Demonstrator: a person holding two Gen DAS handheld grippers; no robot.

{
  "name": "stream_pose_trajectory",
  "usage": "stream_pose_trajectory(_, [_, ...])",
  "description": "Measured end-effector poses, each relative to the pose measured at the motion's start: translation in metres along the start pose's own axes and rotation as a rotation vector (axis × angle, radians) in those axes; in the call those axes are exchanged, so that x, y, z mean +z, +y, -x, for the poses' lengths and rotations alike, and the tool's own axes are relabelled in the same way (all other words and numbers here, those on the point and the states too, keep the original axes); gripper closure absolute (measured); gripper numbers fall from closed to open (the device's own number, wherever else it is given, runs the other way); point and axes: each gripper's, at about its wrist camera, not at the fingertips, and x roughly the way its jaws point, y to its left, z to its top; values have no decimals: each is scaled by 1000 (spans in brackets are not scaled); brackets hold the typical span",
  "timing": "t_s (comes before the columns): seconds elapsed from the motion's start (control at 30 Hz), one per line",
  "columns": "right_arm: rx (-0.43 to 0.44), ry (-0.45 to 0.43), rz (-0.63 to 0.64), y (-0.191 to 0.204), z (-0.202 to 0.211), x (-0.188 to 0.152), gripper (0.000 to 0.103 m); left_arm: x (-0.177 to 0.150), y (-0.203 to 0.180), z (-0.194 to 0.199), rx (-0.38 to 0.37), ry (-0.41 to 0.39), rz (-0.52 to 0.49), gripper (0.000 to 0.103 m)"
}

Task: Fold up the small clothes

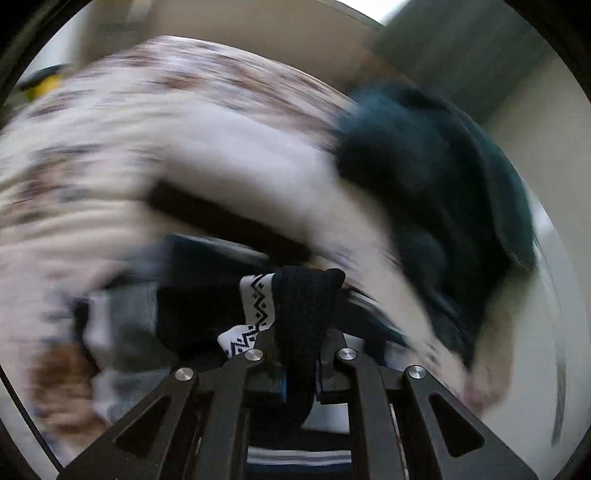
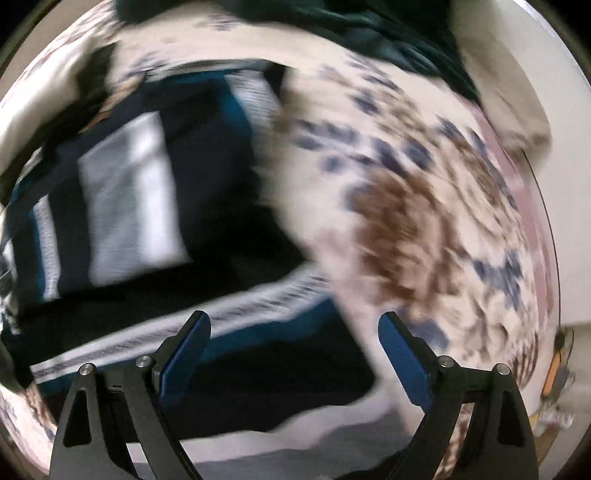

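The left tool (image 1: 299, 369) is clamped tight on a dark knit sock (image 1: 306, 314), whose folded edge stands up between its pads; a white sock with a black zigzag pattern (image 1: 255, 306) hangs against the left side of that grip, and it may be pinched along with the dark one, though the blur makes that hard to judge. Just beyond the tool lies dark and grey striped clothing (image 1: 207, 266), and farther out a floral bedspread (image 1: 129, 122) with a heap of dark teal fabric (image 1: 424, 166) to the tool's right.

The right tool (image 2: 295, 354) points down with its blue pads (image 2: 188, 347) spread wide and nothing between them. Directly beneath and ahead to its left sit folded navy, white and teal striped garments (image 2: 140, 192). To its right the floral bedspread (image 2: 424, 221) spreads out, with dark teal fabric (image 2: 388, 29) at the far edge.
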Motion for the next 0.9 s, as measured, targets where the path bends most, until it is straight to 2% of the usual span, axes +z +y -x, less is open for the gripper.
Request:
stream_pose_trajectory(0.07, [-10, 21, -44, -29, -5, -2, 9, -10, -53, -40, -43, 79, -77, 92])
stream_pose_trajectory(0.1, [-11, 30, -65, -43, -8, -2, 9, -17, -78, -64, -66, 144, -109, 92])
stream_pose_trajectory(0.17, [-9, 36, -86, -64, -10, -1, 9, -25, -107, -92, -122, 234, -136, 89])
stream_pose_trajectory(0.2, [-5, 38, -92, -70, -11, 0, 9, -29, -117, -102, -105, 270, -166, 84])
stream_pose_trajectory(0.23, [13, 41, -100, -80, -11, 2, 9, -29, -119, -103, -97, 277, -177, 68])
stream_pose_trajectory(0.27, [26, 42, -104, -86, -13, 4, 9, -31, -116, -101, -111, 279, -185, 45])
stream_pose_trajectory(0.3, [40, 44, -108, -91, -12, 7, 9, -32, -112, -93, -113, 276, -185, 33])
stream_pose_trajectory(0.33, [62, 46, -111, -96, -11, 11, 9, -30, -101, -85, -99, 271, -181, 16])
stream_pose_trajectory(0.37, [79, 46, -113, -96, -9, 15, 9, -30, -96, -79, -83, 261, -178, 13])
stream_pose_trajectory(0.47, [153, 46, -121, -99, -4, 33, 9, -23, -48, -48, 52, 205, -149, 13])
stream_pose_trajectory(0.53, [224, 44, -120, -91, 1, 47, 9, -14, 10, -30, 200, 160, -115, 13])
stream_pose_trajectory(0.57, [269, 45, -124, -85, 4, 56, 9, -12, 29, -26, 247, 151, -104, 13])
stream_pose_trajectory(0.67, [400, 44, -136, -63, 4, 85, 9, 2, 112, -29, 431, 161, -32, 13])
stream_pose_trajectory(0.73, [441, 44, -176, -49, -6, 106, 9, 7, 145, -34, 464, 185, 24, 13])
stream_pose_trajectory(0.8, [421, 55, -196, -33, -18, 124, 10, 15, 173, -47, 486, 201, 74, 13])
stream_pose_trajectory(0.9, [380, 94, -266, -20, -36, 145, 13, 25, 188, -73, 484, 231, 86, 13])
